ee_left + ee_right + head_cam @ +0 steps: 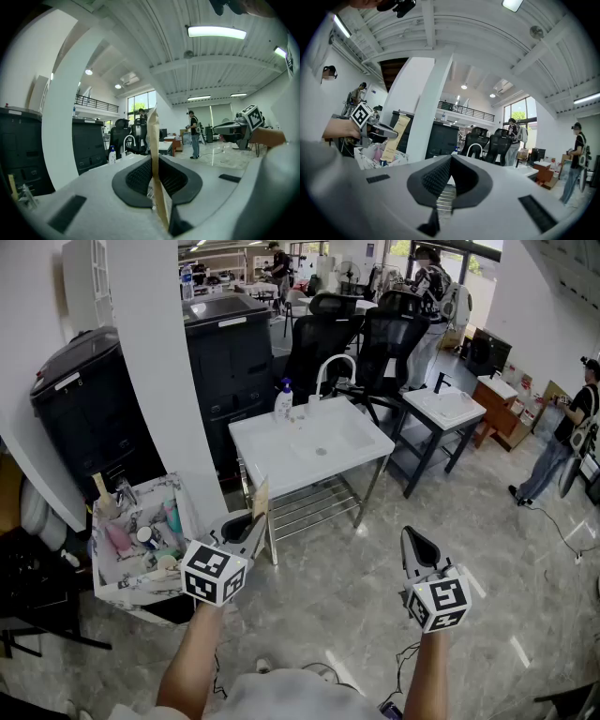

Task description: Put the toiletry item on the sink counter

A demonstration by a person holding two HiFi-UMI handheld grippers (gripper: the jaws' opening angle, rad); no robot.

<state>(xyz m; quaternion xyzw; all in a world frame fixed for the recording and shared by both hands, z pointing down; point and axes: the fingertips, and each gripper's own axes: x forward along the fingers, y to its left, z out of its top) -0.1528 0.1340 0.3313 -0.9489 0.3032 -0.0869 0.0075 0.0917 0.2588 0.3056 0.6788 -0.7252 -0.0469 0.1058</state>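
Observation:
The toiletry item is a flat tan packet [261, 498] standing upright between the pads of my left gripper [255, 518], which is shut on it. It hangs in the air just off the front left corner of the white sink counter [267, 442]. In the left gripper view the packet [154, 154] shows edge-on, clamped in the left gripper [158, 190]. My right gripper [418, 545] hovers over the floor to the right, shut with nothing in it [451, 180]. From the right gripper view the packet [395, 138] is seen at the left.
On the counter stand a soap bottle [283, 399] and a curved faucet [336, 367] behind the basin [323, 442]. A white box of several toiletries [112, 582] sits on the floor at left beside a white pillar [159, 362]. Office chairs, another sink table [450, 409] and people are beyond.

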